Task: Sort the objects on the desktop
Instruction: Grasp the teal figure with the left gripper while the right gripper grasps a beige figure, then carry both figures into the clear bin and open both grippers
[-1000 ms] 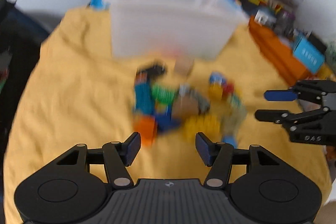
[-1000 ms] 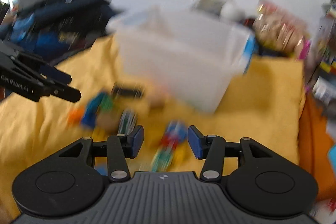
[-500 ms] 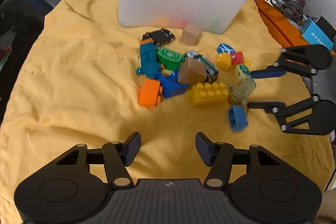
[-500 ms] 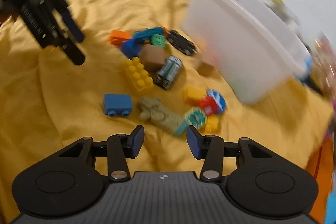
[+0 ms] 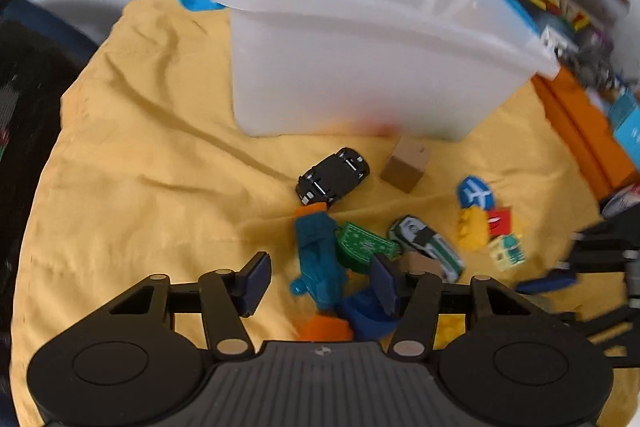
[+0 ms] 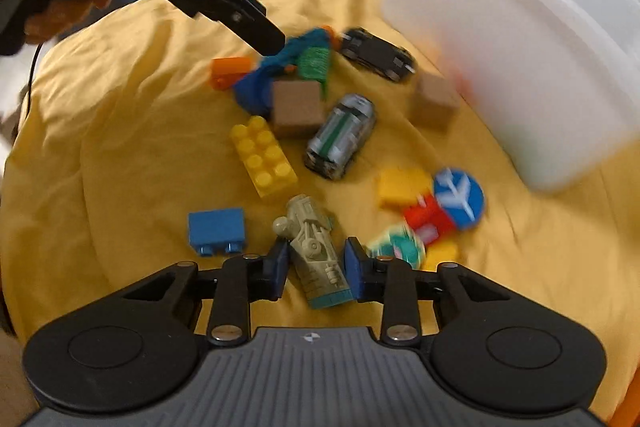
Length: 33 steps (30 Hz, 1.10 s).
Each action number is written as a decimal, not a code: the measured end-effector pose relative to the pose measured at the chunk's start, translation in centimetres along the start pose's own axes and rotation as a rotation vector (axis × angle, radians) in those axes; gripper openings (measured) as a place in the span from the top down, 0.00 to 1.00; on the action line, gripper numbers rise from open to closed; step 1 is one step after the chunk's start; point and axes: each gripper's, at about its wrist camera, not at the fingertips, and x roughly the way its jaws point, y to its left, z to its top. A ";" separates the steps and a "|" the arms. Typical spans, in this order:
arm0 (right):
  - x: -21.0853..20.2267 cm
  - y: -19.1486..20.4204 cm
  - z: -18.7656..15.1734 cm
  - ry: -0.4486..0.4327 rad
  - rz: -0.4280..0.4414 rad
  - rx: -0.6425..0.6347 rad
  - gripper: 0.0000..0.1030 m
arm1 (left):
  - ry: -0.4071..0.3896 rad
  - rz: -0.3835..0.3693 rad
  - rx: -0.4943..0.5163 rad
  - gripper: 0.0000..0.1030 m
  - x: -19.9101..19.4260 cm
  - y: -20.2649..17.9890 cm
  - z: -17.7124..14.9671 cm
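Toys crowd the yellow cloth (image 5: 152, 163) before the white bin (image 5: 360, 67). Right tongs (image 6: 316, 269), spread, straddle the tan figure (image 6: 316, 251); blue brick (image 6: 216, 229) just left. Left tongs (image 5: 320, 283), spread, over the teal toy (image 5: 320, 259); bare cloth left.

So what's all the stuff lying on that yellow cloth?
cloth: 1, yellow, under everything
bin: 1, translucent white, behind the toys
toy cars: 2, black and silver-green, mid pile
wooden cubes: 2, tan, near the cars
studded bricks: yellow, blue, orange
khaki toy: 1, between right jaws
teal toy: 1, between left jaws
round plane sign: 1, blue
left gripper: open
right gripper: open
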 end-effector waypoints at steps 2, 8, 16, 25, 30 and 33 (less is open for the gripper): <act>-0.9 0.6 -1.2 -0.003 -0.013 0.069 0.72 | 0.019 -0.023 0.017 0.44 0.8 0.3 0.4; -1.9 1.8 -3.8 -0.017 -0.103 0.204 0.71 | 0.034 -0.006 0.055 0.68 1.9 0.1 0.2; -1.7 2.4 -4.8 -0.088 -0.192 0.330 0.66 | -0.044 -0.091 0.091 0.74 -5.5 -1.8 -3.7; -3.2 4.1 -6.2 -0.097 -0.143 0.484 0.70 | 0.054 -0.060 0.019 0.72 -5.3 -2.5 -11.6; -2.6 6.3 -6.3 -0.105 -0.188 0.442 0.62 | 0.043 -0.041 0.053 0.60 -5.6 -3.1 -12.3; -2.5 6.2 -6.3 -0.101 -0.182 0.455 0.55 | 0.045 -0.025 0.105 0.61 -5.4 -3.9 -12.6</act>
